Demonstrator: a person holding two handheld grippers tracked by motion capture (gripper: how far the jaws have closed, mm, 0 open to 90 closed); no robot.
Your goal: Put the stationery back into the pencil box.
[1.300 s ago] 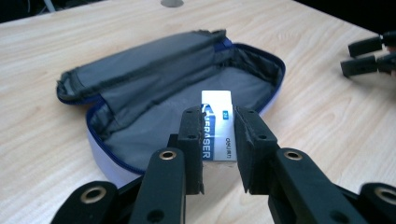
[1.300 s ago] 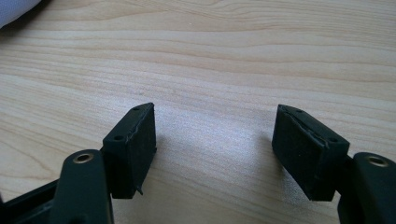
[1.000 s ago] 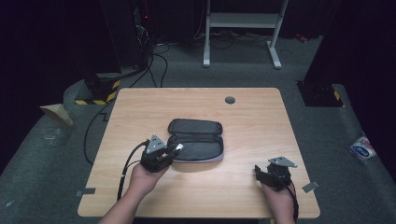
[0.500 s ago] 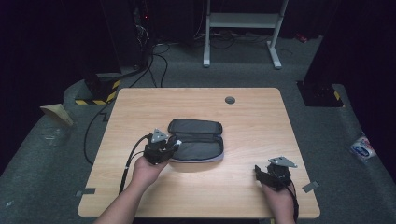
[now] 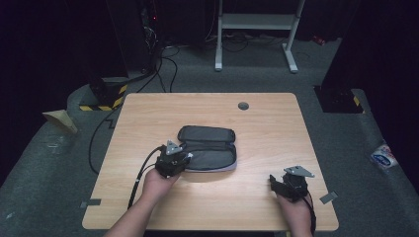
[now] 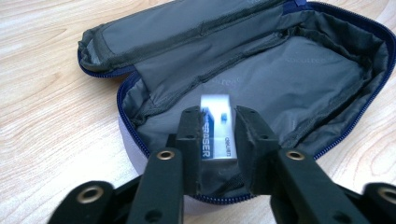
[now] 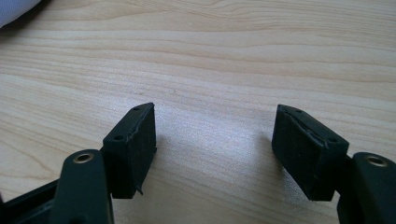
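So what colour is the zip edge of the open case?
Dark blue zip, against the grey lining; clearest in the left gripper view.

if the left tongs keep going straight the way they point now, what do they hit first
Most likely the grey lining of the open pencil case. The left tongs are shut on an eraser and aim into the case's lower half, so the eraser's front end would probably touch the fabric floor first, though depth is hard to judge.

On the eraser (image 6: 215,135) the big white letters "RASER" can be read on the blue sleeve; the small dark print beside it on the white part is too blurred to read. On the grey lining of the pencil case (image 6: 299,70) a faint repeated word is printed, but not readable.
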